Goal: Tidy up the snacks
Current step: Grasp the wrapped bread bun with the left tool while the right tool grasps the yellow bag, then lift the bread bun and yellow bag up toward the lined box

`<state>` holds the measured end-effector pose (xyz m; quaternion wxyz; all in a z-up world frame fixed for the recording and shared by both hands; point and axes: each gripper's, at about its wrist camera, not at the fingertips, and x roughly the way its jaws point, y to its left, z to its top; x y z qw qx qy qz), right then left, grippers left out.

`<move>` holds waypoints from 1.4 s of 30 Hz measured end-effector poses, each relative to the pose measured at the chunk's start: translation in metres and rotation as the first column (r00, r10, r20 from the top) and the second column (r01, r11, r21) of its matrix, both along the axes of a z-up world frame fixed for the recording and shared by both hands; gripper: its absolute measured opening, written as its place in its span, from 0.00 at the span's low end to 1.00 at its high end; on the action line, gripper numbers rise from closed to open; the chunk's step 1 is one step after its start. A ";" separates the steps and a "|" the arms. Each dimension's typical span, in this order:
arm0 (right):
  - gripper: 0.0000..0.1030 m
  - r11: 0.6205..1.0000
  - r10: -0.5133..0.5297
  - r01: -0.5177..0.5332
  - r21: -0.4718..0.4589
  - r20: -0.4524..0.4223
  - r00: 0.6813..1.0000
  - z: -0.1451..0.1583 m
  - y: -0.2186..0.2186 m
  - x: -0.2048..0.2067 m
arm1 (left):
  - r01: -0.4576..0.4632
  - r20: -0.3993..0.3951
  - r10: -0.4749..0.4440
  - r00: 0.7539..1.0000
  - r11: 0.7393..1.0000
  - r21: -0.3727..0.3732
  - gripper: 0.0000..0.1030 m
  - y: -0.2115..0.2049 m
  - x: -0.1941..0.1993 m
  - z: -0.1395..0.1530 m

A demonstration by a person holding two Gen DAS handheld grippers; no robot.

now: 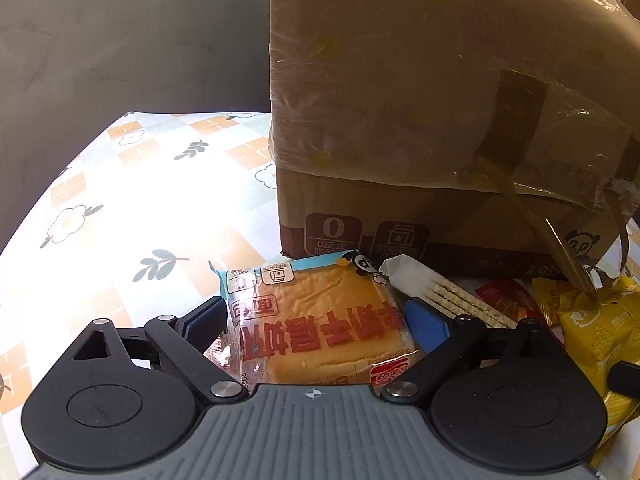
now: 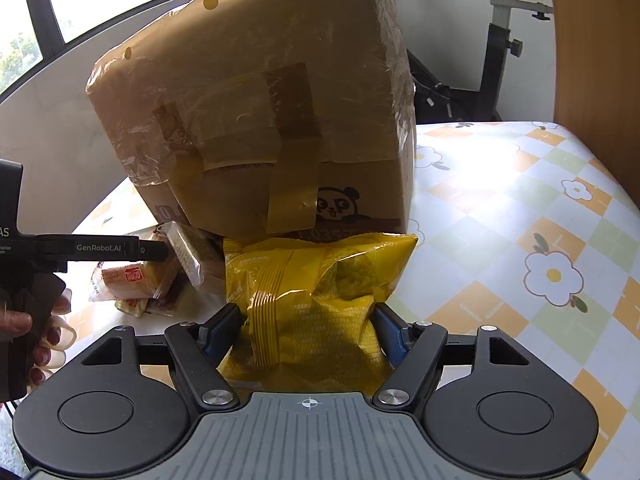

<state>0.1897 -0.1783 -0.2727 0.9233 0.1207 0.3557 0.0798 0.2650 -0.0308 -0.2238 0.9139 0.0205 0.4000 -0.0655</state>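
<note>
A packaged bread cake with red lettering lies between the fingers of my left gripper, which is closed on it. It also shows in the right wrist view, with the left gripper beside it. My right gripper is shut on a yellow snack bag. A cracker pack lies right of the cake. A large taped cardboard box stands just behind the snacks.
Red and yellow small packets and a yellow bag lie at the right of the left wrist view. The floral checked tablecloth stretches right of the box. An exercise bike stands beyond the table.
</note>
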 end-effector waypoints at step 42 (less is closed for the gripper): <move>0.65 0.997 -0.072 0.071 -0.019 -0.008 0.997 0.007 -0.028 -0.014 | -0.130 0.106 0.142 0.984 0.985 -0.109 0.76 0.053 -0.091 0.026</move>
